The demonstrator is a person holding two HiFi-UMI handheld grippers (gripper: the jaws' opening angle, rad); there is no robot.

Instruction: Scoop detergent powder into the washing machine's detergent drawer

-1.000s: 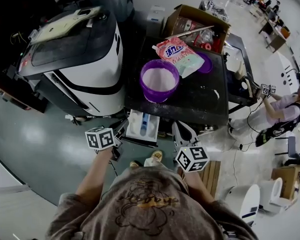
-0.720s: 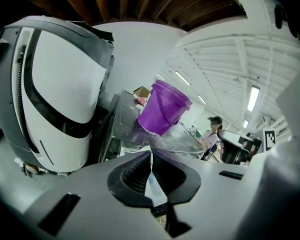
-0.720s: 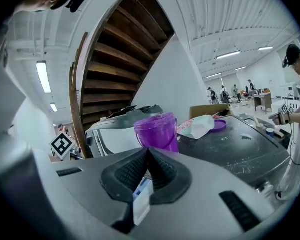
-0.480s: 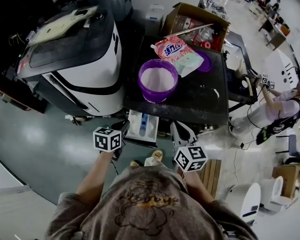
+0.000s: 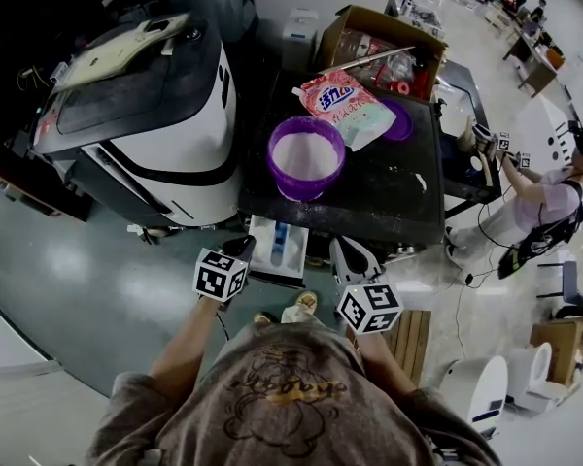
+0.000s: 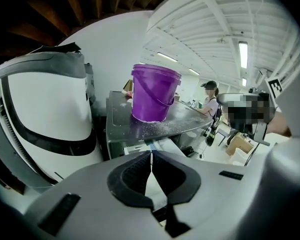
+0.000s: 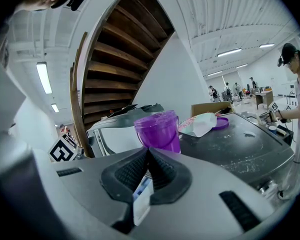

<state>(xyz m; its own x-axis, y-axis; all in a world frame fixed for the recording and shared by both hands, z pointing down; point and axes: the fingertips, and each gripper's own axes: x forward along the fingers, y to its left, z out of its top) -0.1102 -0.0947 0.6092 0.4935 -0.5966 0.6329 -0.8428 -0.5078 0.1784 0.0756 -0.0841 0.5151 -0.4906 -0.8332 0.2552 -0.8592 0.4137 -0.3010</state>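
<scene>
A purple bucket (image 5: 306, 156) of white powder stands on the washing machine's dark top (image 5: 389, 197). Behind it lie a pink-and-white detergent bag (image 5: 348, 105) and a purple lid (image 5: 400, 121). The white detergent drawer (image 5: 277, 246) is pulled out at the machine's front. My left gripper (image 5: 241, 250) is at the drawer's left edge and my right gripper (image 5: 346, 253) at its right; both are shut on nothing. The left gripper view has the shut left gripper (image 6: 151, 156) below the bucket (image 6: 155, 93). In the right gripper view the shut right gripper (image 7: 149, 154) points at the bucket (image 7: 159, 130) and bag (image 7: 202, 124).
A large white-and-black machine (image 5: 136, 115) stands close on the left. An open cardboard box (image 5: 379, 51) sits behind the washing machine. A person (image 5: 544, 202) works at the right. A wooden pallet (image 5: 408, 333) and a white round appliance (image 5: 486, 391) are on the floor at my right.
My left gripper has moved right, up to the drawer's left edge. The right gripper has barely shifted. Both stay shut.
</scene>
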